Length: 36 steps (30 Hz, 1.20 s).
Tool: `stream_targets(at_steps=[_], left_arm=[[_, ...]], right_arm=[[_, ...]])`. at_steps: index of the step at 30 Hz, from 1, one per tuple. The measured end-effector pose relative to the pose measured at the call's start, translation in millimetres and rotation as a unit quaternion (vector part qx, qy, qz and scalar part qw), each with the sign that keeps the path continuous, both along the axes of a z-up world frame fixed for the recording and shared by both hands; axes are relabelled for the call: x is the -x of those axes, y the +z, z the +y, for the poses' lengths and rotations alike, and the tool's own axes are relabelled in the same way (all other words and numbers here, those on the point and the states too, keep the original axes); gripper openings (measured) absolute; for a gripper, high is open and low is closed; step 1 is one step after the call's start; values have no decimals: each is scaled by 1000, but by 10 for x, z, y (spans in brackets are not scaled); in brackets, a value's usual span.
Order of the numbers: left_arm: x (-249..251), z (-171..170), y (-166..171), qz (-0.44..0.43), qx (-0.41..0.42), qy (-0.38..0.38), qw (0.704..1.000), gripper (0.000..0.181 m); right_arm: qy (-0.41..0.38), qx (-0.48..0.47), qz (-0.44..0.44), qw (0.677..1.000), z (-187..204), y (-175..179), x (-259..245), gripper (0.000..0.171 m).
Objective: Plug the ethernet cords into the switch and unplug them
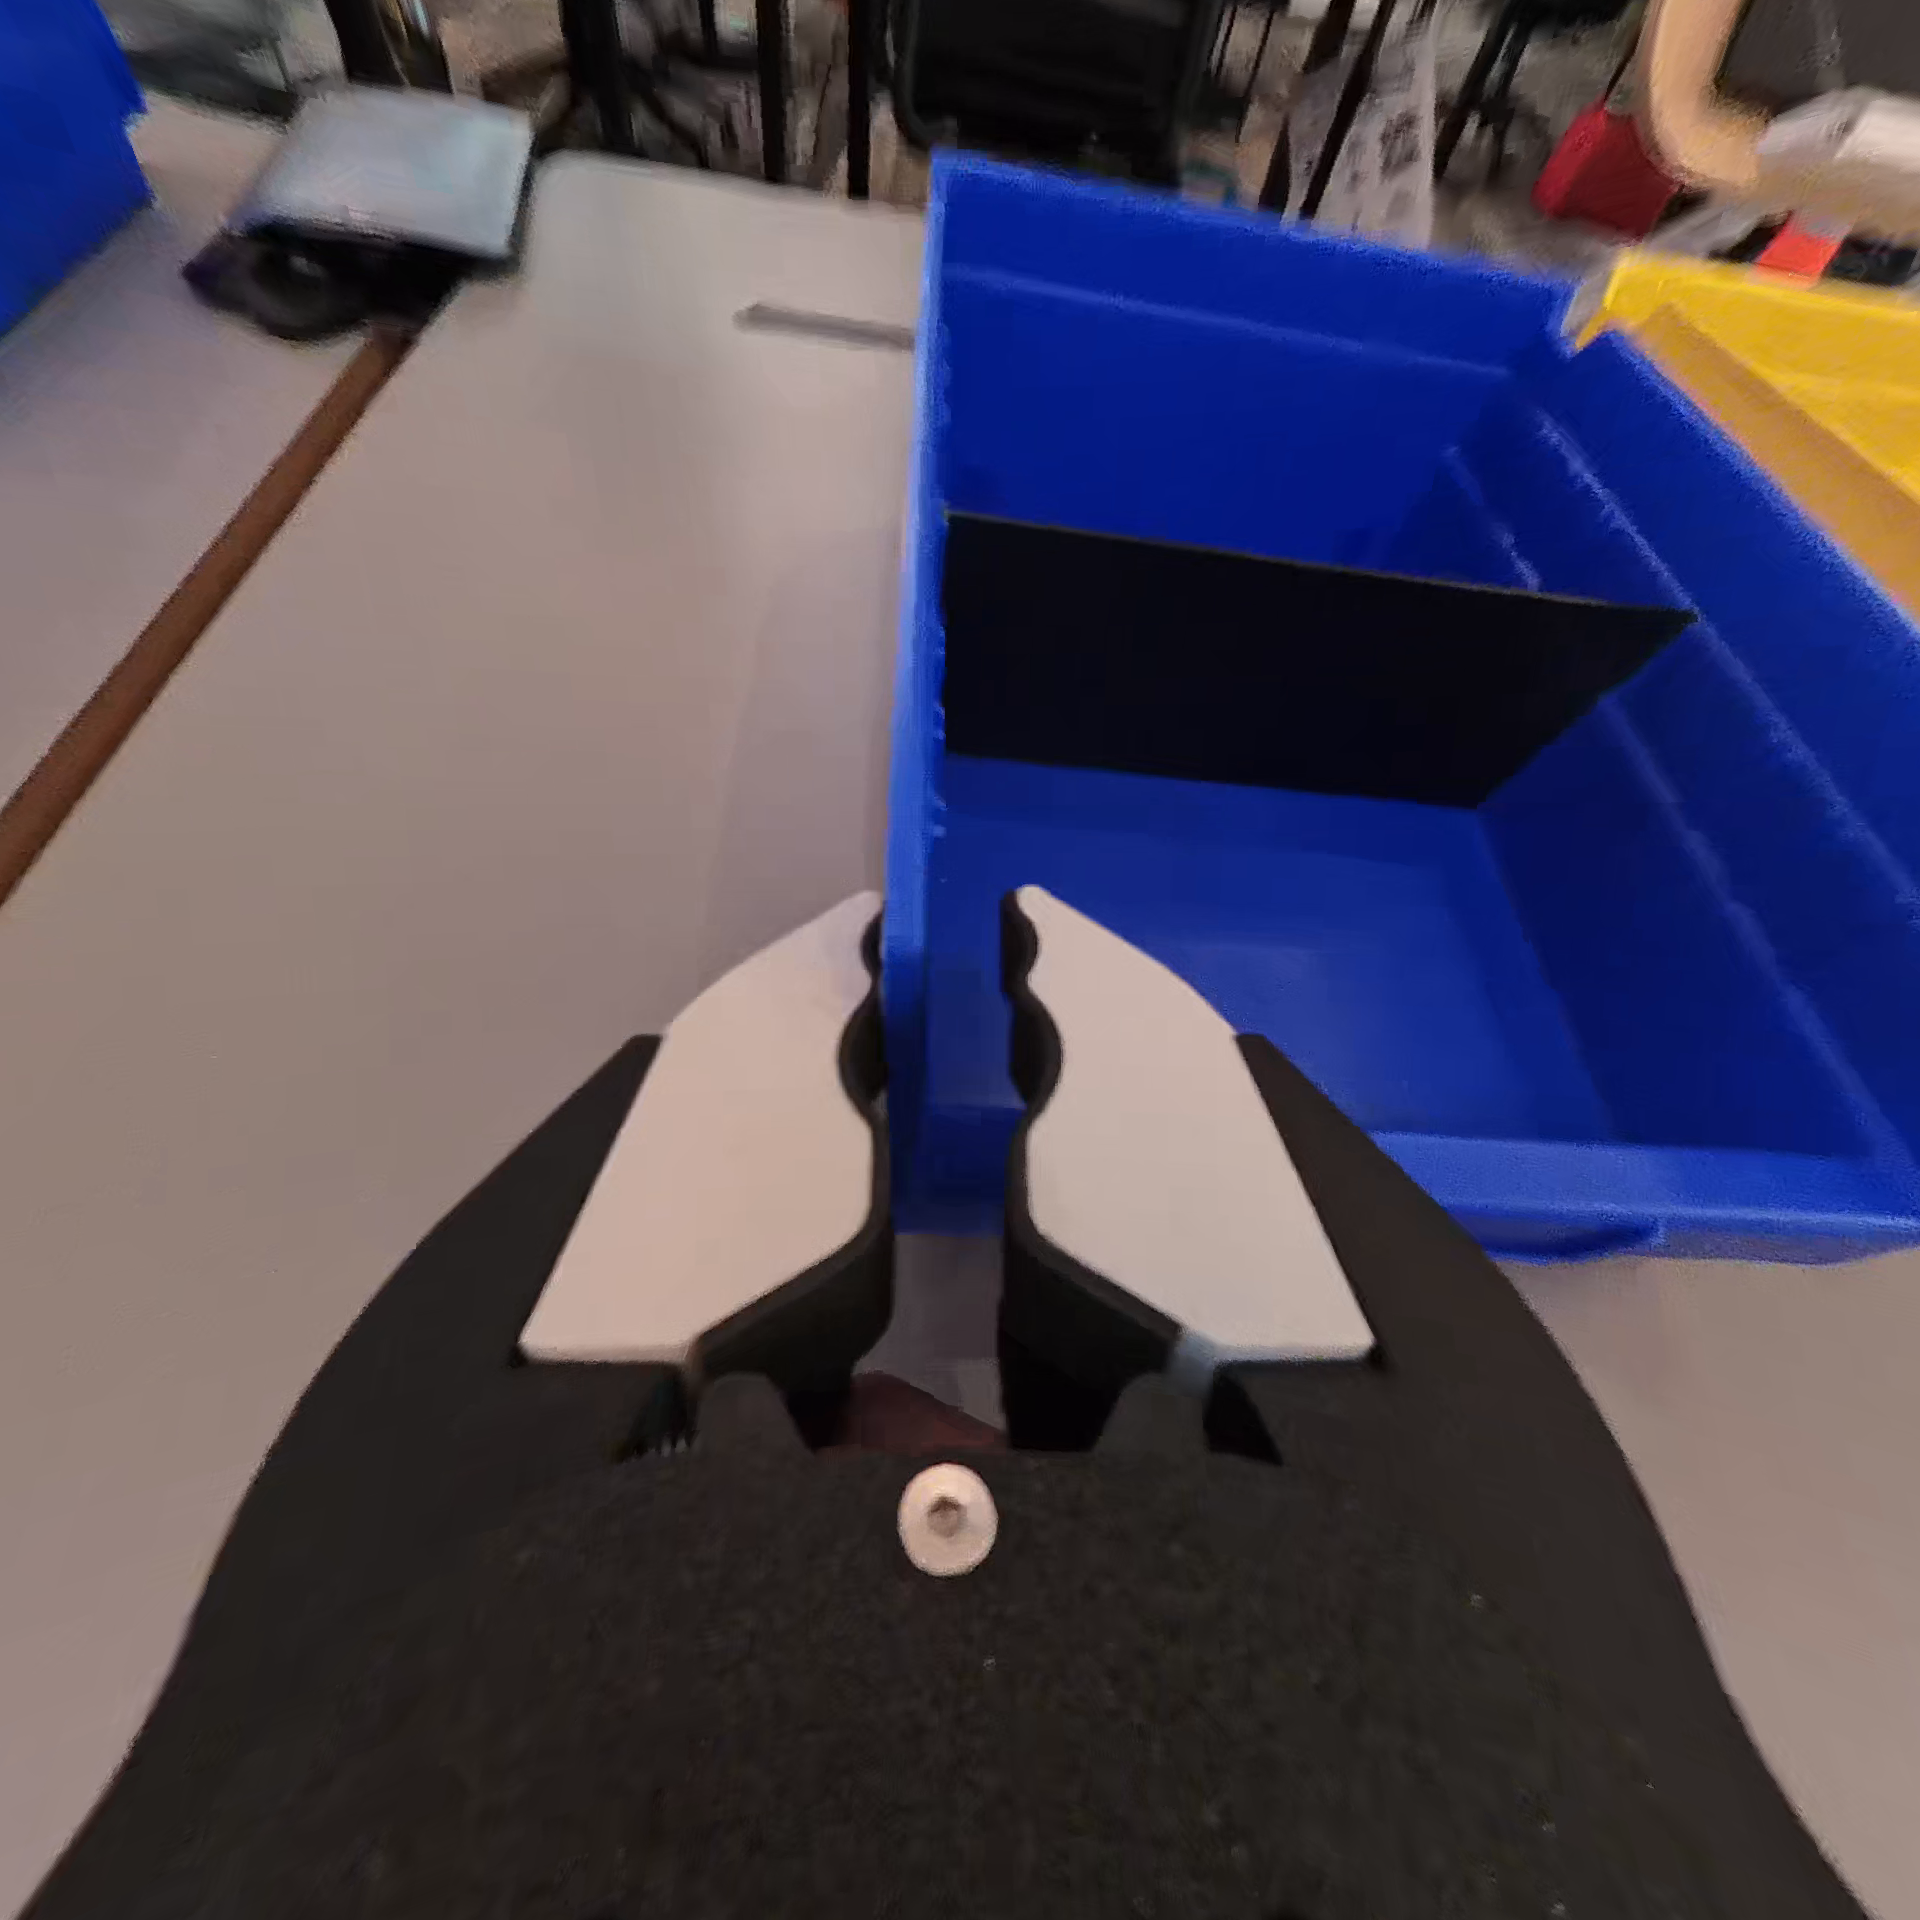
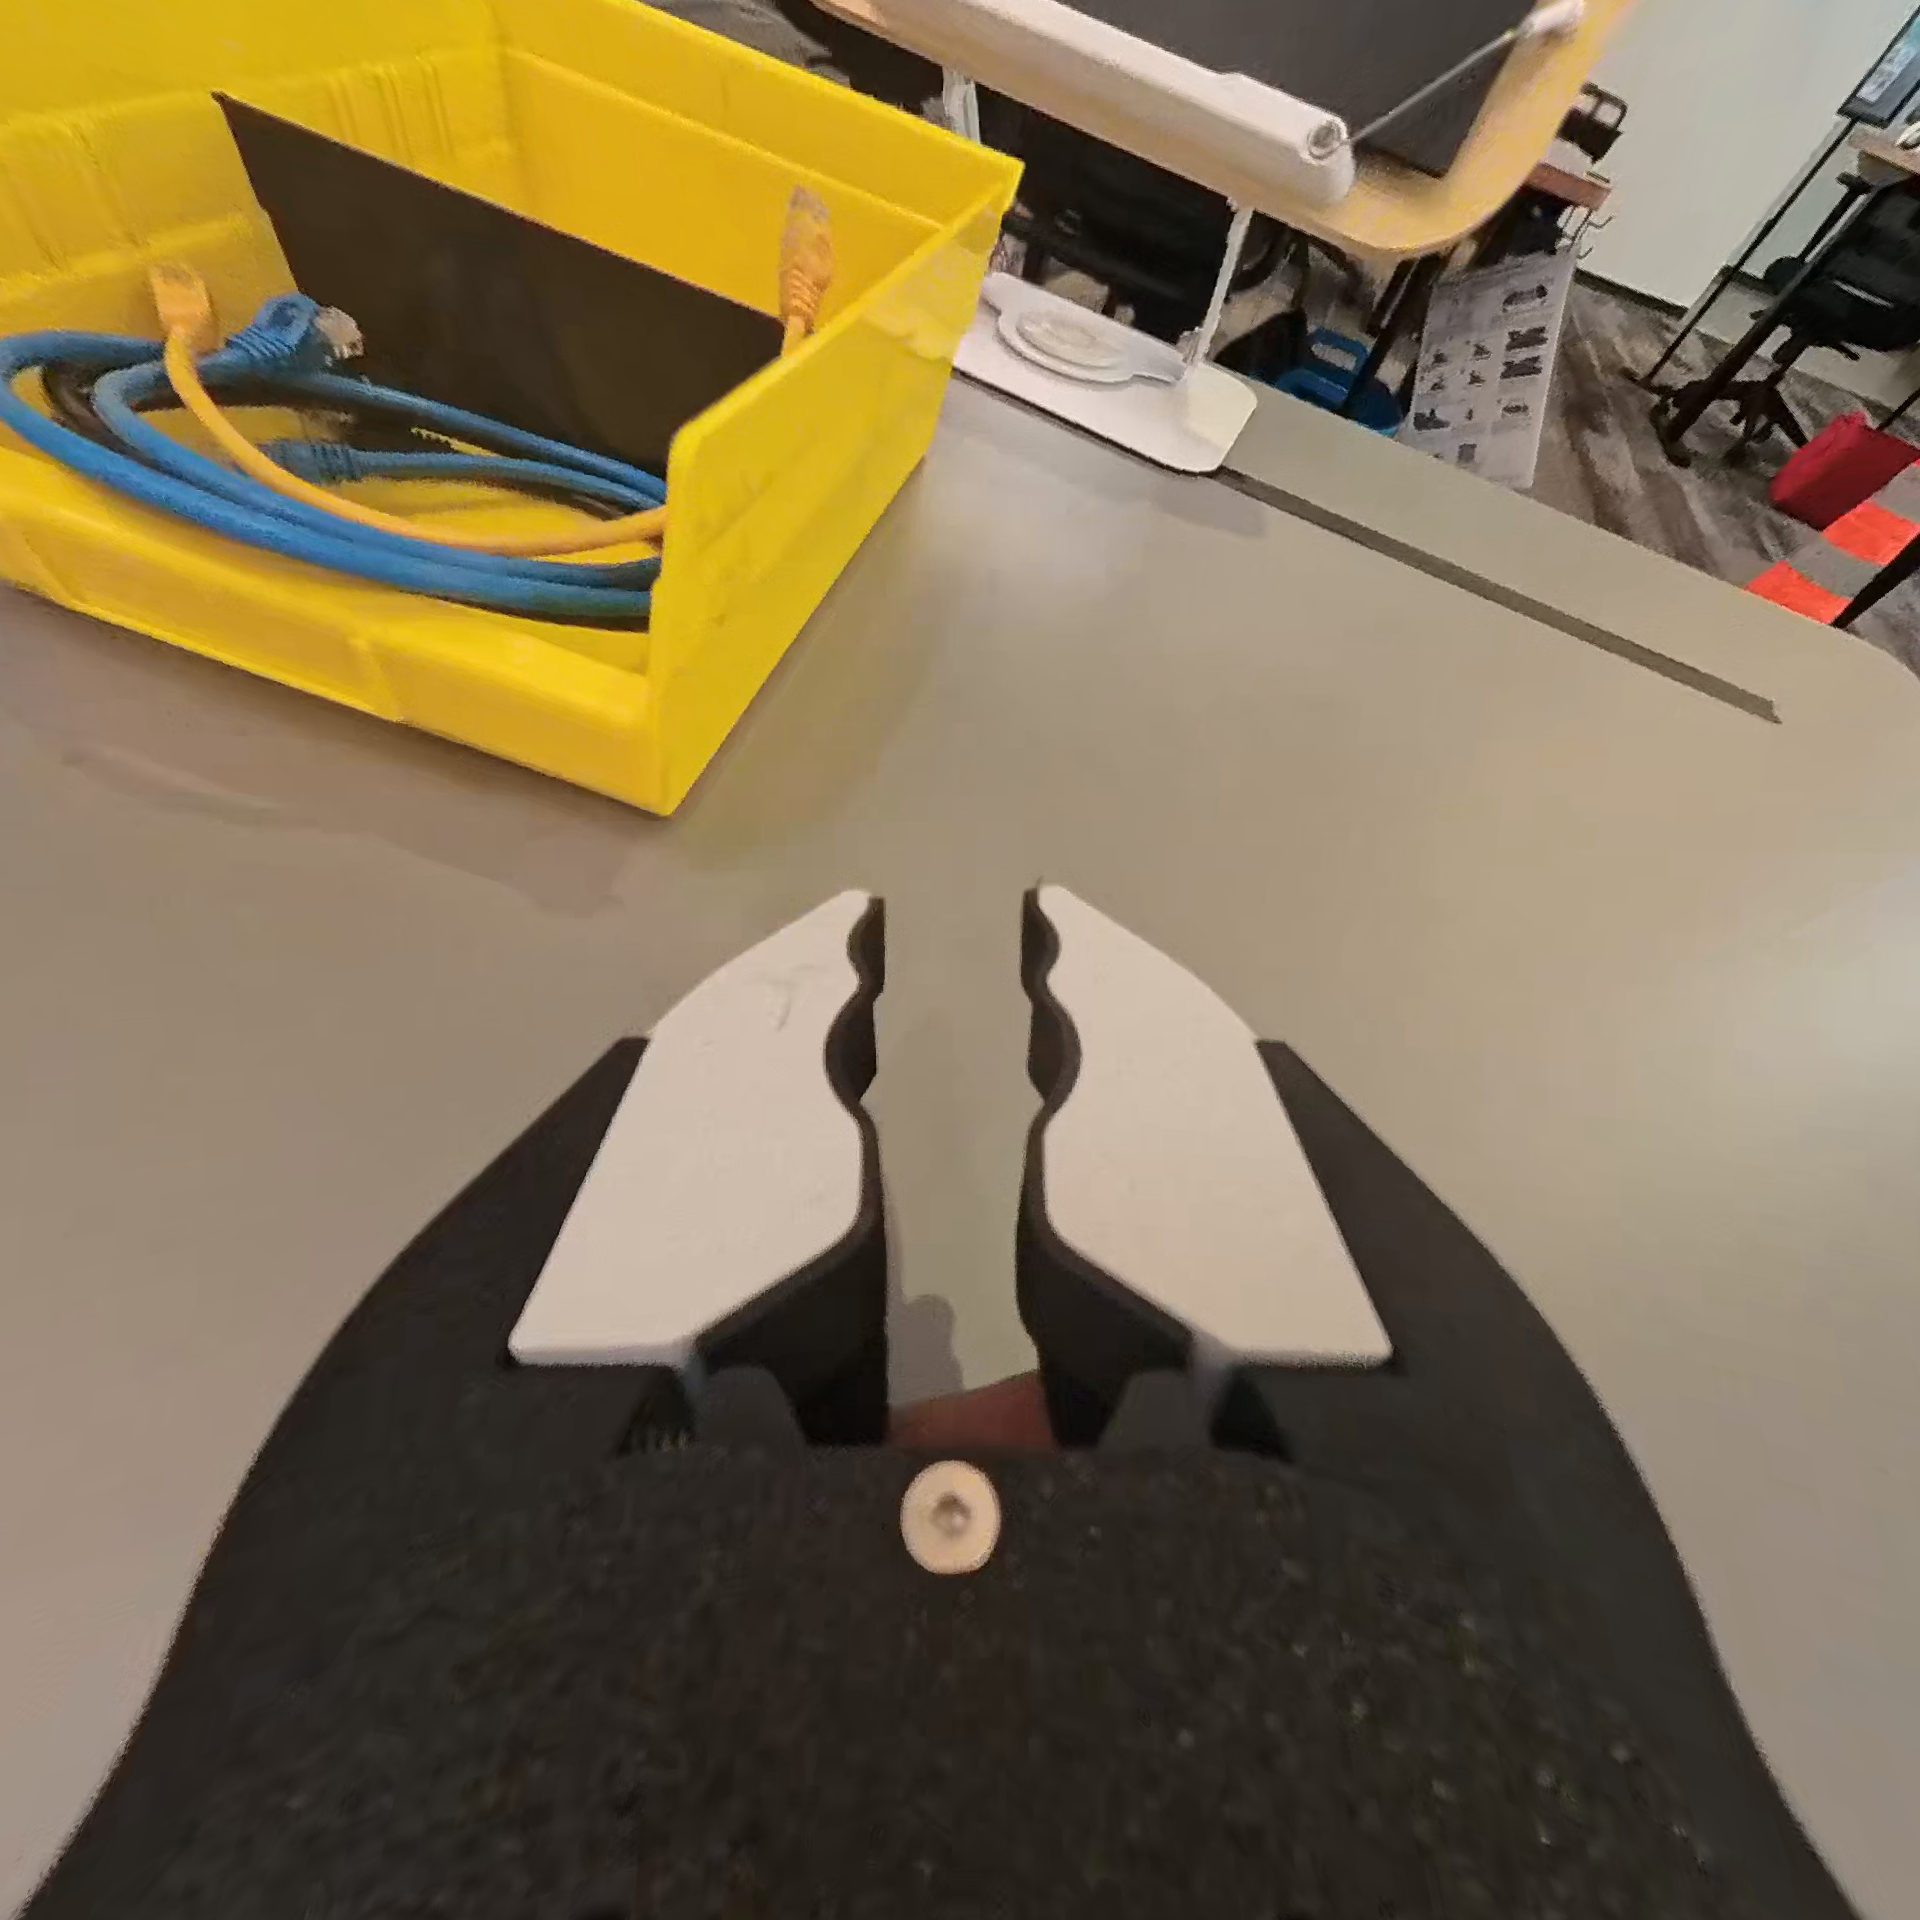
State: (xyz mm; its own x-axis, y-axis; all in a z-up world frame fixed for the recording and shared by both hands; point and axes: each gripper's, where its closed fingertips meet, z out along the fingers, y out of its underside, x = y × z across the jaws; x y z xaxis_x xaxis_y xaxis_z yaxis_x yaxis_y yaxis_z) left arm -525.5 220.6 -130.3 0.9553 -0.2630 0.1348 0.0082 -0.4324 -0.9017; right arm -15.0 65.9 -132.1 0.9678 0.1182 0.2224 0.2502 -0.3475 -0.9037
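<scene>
Right gripper (image 2: 953, 914) jaws apart over grey table (image 2: 1299, 790); ethernet cords (image 2: 343, 499) coiled in yellow bin (image 2: 520, 686).

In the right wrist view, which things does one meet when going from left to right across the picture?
Blue cords in the yellow bin → right gripper over the grey table → red bag on the floor at the far right.

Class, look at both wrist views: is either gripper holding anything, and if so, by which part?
Nothing is held. The left gripper and right gripper are both open and empty; the cords lie in the yellow bin.
</scene>
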Motion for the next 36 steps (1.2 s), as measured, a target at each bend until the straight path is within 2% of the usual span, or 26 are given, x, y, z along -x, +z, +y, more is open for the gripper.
stream_targets(at_steps=[1,5,8,11,15,18,21,24,26,28,29,32,34,36], left_arm=[[-8,34,9,-6,-7,4,1000,5],[-58,70,15,-4,2,13,1000,3],[-119,-11,-1,24,5,16,1000,2],[-152,-177,-6,34,14,30,999,2],[-148,-475,-13,40,28,54,997,3],[-111,-704,-13,37,33,74,996,2],[-82,-923,-15,37,38,91,994,2],[-105,-1150,-18,43,46,107,992,2],[-151,-1277,-18,52,49,118,990,3],[-125,-1375,37,68,37,144,987,3],[-119,-1414,121,65,19,152,986,4],[-157,-1529,396,85,-36,178,980,4],[-238,-1597,647,111,-90,189,971,3],[-399,-1659,959,99,-149,187,966,3]], right_arm=[[-2,1,-5,1000,-28,-4,-10,24],[24,-10,-10,1000,-129,49,209,25],[141,-8,42,989,-270,107,890,30],[223,-22,81,971,-356,189,1611,22],[251,25,127,959,-214,80,2434,21],[234,49,173,956,-26,47,2902,26],[141,14,151,978,280,97,2993,35],[98,26,123,987,484,33,3106,38],[106,50,132,984,541,13,3192,33],[83,69,161,981,558,48,3093,4],[109,63,183,975,557,108,3119,4],[134,37,178,974,526,272,3104,4],[146,-6,179,973,486,515,3037,4],[160,-59,186,968,443,855,2875,5]])
